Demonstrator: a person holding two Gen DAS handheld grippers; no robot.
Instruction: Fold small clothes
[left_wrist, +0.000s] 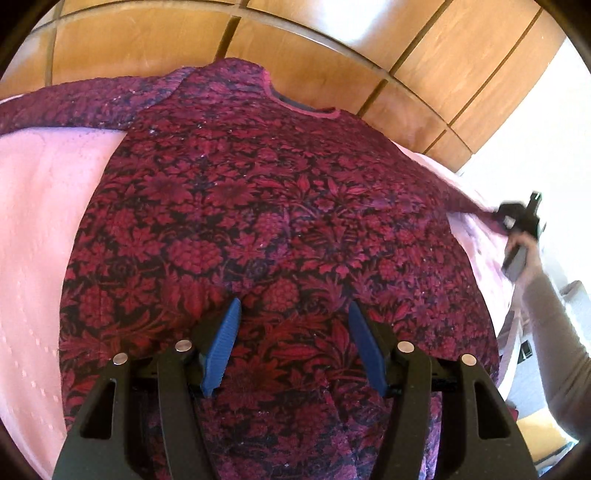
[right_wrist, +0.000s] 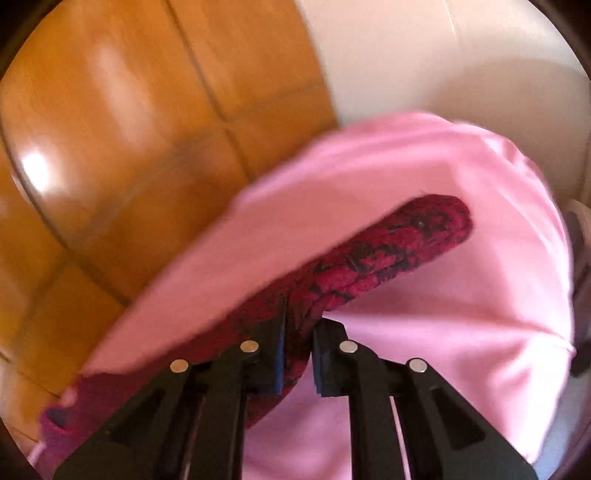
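A dark red floral sweater (left_wrist: 258, 206) lies spread front-up on a pink bedspread (left_wrist: 44, 206), collar toward the far side. My left gripper (left_wrist: 294, 304) is open over the sweater's lower body, its blue pads wide apart with only flat fabric below them. I cannot tell whether its tips touch the cloth. At the right edge, my right gripper (left_wrist: 519, 221) holds the end of the stretched-out sleeve. In the right wrist view the sleeve (right_wrist: 406, 240) runs between the jaws of the right gripper (right_wrist: 301, 317), which is shut on it, and the cuff lies beyond on the bedspread (right_wrist: 424, 369).
Wooden panels (left_wrist: 295, 44) stand behind the bed, also in the right wrist view (right_wrist: 110, 147) beside a white wall (right_wrist: 443, 55). A person's grey-sleeved arm (left_wrist: 554, 332) reaches in from the right. The other sleeve (left_wrist: 74, 103) stretches to the far left.
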